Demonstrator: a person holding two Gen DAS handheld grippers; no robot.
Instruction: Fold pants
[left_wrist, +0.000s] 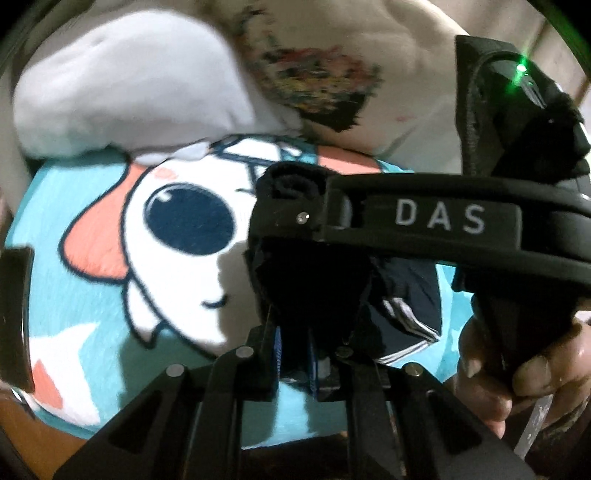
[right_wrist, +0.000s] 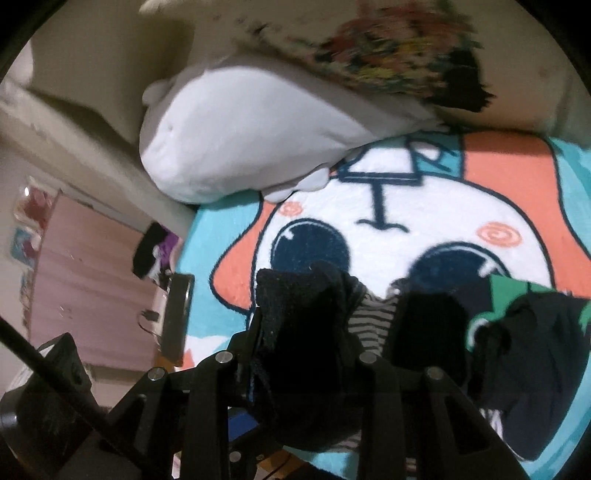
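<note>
The pants are dark navy with white side stripes (left_wrist: 406, 314). In the left wrist view my left gripper (left_wrist: 314, 295) is shut on a bunch of the dark fabric (left_wrist: 314, 273), lifted over a cartoon blanket (left_wrist: 110, 295). The right gripper's body, marked "DAS" (left_wrist: 439, 218), crosses in front, held by a hand (left_wrist: 491, 376). In the right wrist view my right gripper (right_wrist: 306, 332) is shut on dark pants fabric (right_wrist: 295, 306) with a striped lining (right_wrist: 369, 321) showing. More dark cloth (right_wrist: 524, 362) hangs to the right.
The blanket (right_wrist: 424, 229) is teal with a white and orange cartoon face. A white plush pillow (right_wrist: 240, 140) and a cushion with a colourful print (right_wrist: 399, 55) lie at its far edge. A pink cabinet (right_wrist: 92, 277) stands to the left beyond the bed edge.
</note>
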